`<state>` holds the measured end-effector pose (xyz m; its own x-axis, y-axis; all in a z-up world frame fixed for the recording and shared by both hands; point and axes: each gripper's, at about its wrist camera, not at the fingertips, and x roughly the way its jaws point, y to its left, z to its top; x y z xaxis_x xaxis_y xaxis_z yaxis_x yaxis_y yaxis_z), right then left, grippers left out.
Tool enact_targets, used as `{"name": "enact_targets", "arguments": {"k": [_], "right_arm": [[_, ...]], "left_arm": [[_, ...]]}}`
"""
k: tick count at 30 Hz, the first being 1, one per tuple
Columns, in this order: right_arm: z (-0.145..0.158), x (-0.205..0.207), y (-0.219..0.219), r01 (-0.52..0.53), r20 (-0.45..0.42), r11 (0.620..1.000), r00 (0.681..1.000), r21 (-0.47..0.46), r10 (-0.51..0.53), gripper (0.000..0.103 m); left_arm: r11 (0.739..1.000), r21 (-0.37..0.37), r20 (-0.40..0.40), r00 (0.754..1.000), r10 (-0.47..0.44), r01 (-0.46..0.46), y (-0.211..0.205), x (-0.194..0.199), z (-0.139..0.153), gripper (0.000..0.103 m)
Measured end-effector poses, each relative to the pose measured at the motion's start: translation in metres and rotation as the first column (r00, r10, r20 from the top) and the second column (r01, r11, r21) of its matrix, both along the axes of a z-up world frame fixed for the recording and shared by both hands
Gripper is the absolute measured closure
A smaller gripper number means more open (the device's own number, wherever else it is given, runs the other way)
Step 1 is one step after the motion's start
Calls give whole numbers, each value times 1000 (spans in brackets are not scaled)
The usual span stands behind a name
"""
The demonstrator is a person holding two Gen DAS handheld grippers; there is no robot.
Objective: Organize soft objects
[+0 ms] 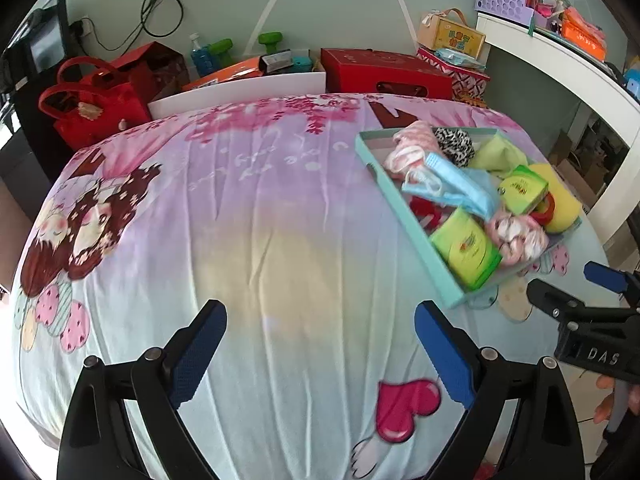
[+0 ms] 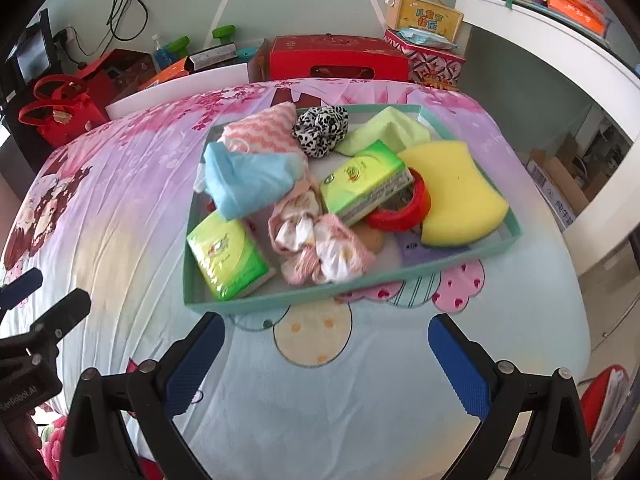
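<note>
Left gripper (image 1: 320,344) – fingers wide apart, holding nothing, over bedsheet (image 1: 248,220). Right gripper (image 2: 326,360) – fingers spread wide, nothing held. Teal tray (image 2: 256,305) at 12 o'clock from right gripper, holds yellow sponge (image 2: 460,196), tissue packs (image 2: 226,258), blue cloth (image 2: 244,180).

Right wrist view: red ring-shaped tape roll (image 2: 404,210) partly hidden behind the green tissue pack (image 2: 366,182) and the yellow wavy sponge (image 2: 460,196). A purple flat item (image 2: 420,250) on the floor of the teal shallow tray (image 2: 280,300) is largely covered; its print is too small to be read. Left gripper (image 2: 24,308) is cut off by the left edge.

Left wrist view: right gripper (image 1: 568,284) is cut off by the right edge. A red item (image 1: 426,210) under the light blue face masks (image 1: 452,186) cannot be identified.
</note>
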<state>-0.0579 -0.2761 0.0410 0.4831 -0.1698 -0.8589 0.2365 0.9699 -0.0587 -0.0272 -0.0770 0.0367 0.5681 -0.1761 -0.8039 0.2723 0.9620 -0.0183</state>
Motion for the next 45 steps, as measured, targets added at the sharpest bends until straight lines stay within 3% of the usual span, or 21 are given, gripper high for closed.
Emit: {"name": "enact_targets", "arguments": {"k": [17,45], "right_arm": [[4,-26,22,19,61,1000,998,-3,-19,0],[9,-42,22,24,95,1000,995,10,-25,0]], "left_arm": [[999,2,51,998,42,-42,26,-30,-11,8],[999,15,79,996,34,-35,21,-42,-8,8]]}}
